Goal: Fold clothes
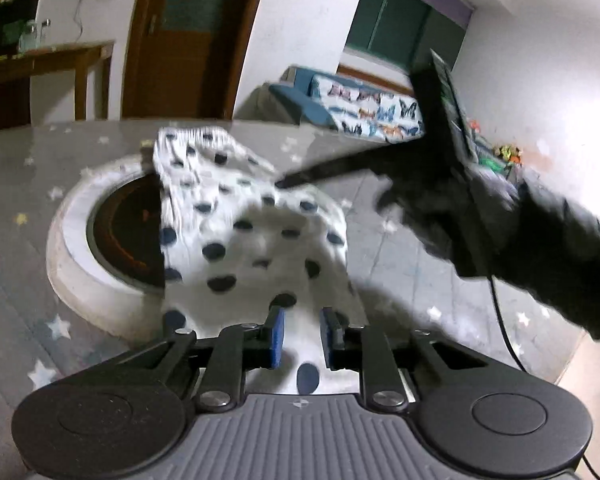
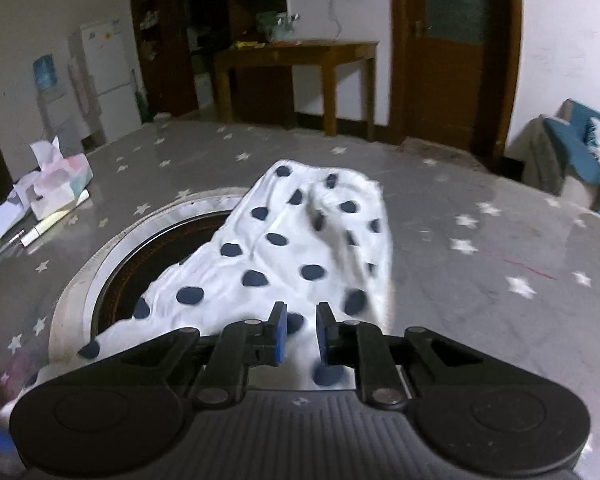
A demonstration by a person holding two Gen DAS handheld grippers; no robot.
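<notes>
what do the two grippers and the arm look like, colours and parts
Both grippers, left and right, look alike: black linkage arms with silver rivets, blue finger pads, a ribbed grey body with two black round discs. In the left view a blurred black sleeve and a thin black cable show.

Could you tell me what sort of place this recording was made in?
Most likely a home's living and dining room: a white fridge stands by the wall, a blue sofa with butterfly cushions sits nearby, and the polka-dot garment lies on a star-patterned table.
</notes>
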